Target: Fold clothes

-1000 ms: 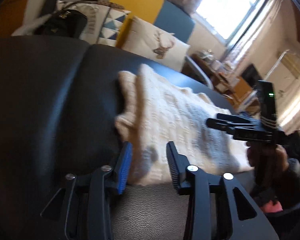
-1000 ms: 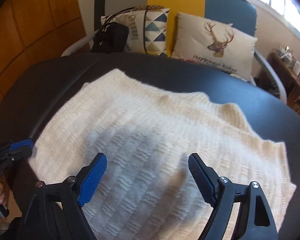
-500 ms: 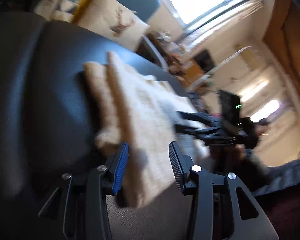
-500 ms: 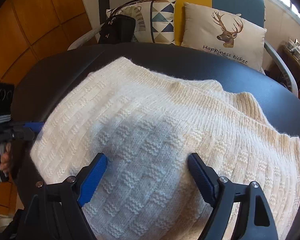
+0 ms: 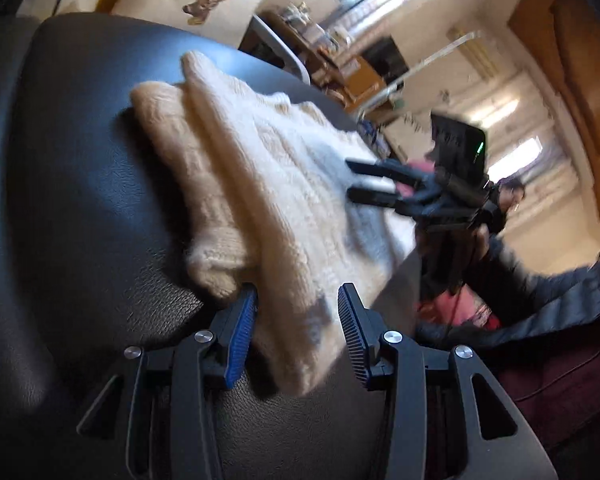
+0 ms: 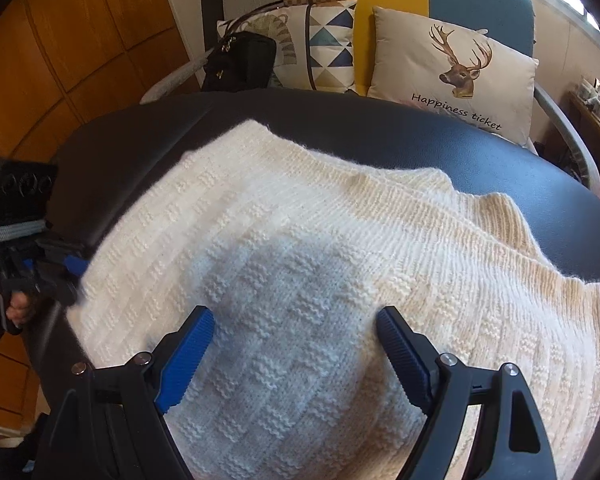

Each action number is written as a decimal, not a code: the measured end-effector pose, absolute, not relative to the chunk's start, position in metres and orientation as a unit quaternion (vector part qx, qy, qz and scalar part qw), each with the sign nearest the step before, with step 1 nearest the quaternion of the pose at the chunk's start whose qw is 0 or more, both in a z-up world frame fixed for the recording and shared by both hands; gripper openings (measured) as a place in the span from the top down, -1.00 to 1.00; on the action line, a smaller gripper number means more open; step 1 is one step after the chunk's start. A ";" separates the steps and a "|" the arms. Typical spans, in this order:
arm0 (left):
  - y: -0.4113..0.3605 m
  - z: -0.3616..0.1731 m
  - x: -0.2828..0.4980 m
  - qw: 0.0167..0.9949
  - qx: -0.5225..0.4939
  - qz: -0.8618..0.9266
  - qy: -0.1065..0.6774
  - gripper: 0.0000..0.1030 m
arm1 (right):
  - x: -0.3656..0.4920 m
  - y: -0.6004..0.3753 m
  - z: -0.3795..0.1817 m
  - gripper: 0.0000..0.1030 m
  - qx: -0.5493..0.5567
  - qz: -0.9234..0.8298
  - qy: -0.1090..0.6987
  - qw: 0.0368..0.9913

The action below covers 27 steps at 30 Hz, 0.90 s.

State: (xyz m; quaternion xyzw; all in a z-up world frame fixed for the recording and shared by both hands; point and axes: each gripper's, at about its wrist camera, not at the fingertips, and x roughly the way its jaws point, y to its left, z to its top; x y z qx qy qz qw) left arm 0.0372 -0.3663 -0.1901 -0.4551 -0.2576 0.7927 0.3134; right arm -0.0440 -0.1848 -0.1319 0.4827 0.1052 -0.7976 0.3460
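swinging round at the near left corner of the sweater [image 5: 260,184], the left gripper [image 5: 296,332] now looks along the knit's side edge toward the right gripper [image 5: 384,184], where a second ago it faced more squarely across the table [image 5: 72,184]. its jaws stand partly apart with the corner of the fold lying between them; whether the pads actually press on the wool i cannot tell. the right gripper has kept its place over the middle of the sweater, jaws wide apart, tips at or just above the knit, gripping nothing. the sweater lies on the black table, already doubled over, a ribbed cuff poking out on the left side. judging from this, the left hand is lining up to take that corner for another fold while the right pins the centre.
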 end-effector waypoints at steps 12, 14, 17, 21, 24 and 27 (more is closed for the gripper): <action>-0.321 -0.178 0.051 0.386 -0.457 0.771 -0.219 0.09 | -0.048 -0.194 -0.134 -0.67 0.490 -0.793 0.093 0.351; -0.310 -0.183 0.047 0.356 -0.476 0.783 -0.181 0.10 | -0.049 -0.194 -0.134 -0.67 0.490 -0.793 0.095 0.350; -0.305 -0.185 0.044 0.324 -0.483 0.799 -0.151 0.71 | -0.050 -0.196 -0.135 -0.67 0.493 -0.791 0.108 0.346; -0.296 -0.177 0.063 0.336 -0.482 0.800 -0.120 0.82 | -0.049 -0.200 -0.134 -0.67 0.491 -0.790 0.118 0.348; -0.296 -0.185 0.076 0.333 -0.493 0.792 -0.135 0.82 | -0.050 -0.208 -0.145 -0.72 0.494 -0.789 0.149 0.333; -0.311 -0.187 0.081 0.311 -0.496 0.786 -0.198 0.80 | -0.050 -0.211 -0.149 -0.76 0.488 -0.791 0.162 0.332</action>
